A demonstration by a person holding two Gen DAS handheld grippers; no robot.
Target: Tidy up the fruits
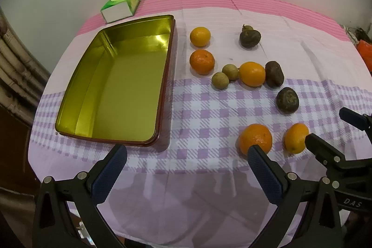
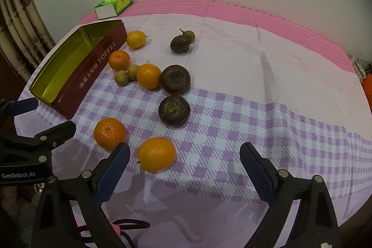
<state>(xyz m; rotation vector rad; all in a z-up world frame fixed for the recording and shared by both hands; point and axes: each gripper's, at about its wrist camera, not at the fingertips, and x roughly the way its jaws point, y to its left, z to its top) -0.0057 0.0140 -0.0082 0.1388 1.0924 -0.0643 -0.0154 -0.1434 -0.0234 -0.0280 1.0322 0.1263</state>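
Gold-lined tin point(image 1: 121, 76) empty at left of frame, oranges point(image 1: 201, 61) and dark fruits point(image 1: 287, 100) scattered at right on checked desk point(image 1: 204, 122), left claw point(image 1: 186, 155) released, right claw point(image 2: 184, 155) released, nothing between.

dim warm light, soft shadows, strong fisheye edge distortion

Quick count of what's on the cloth: five orange citrus fruits point(image 1: 202, 61), three dark brown wrinkly ones point(image 1: 287, 100), and three small tan-green round ones point(image 1: 220, 80), the third tucked at 12 o'clock of the far dark fruit. Plus one gold-lined tin point(image 1: 167, 76), one green and white box point(image 1: 121, 5), and two grippers.
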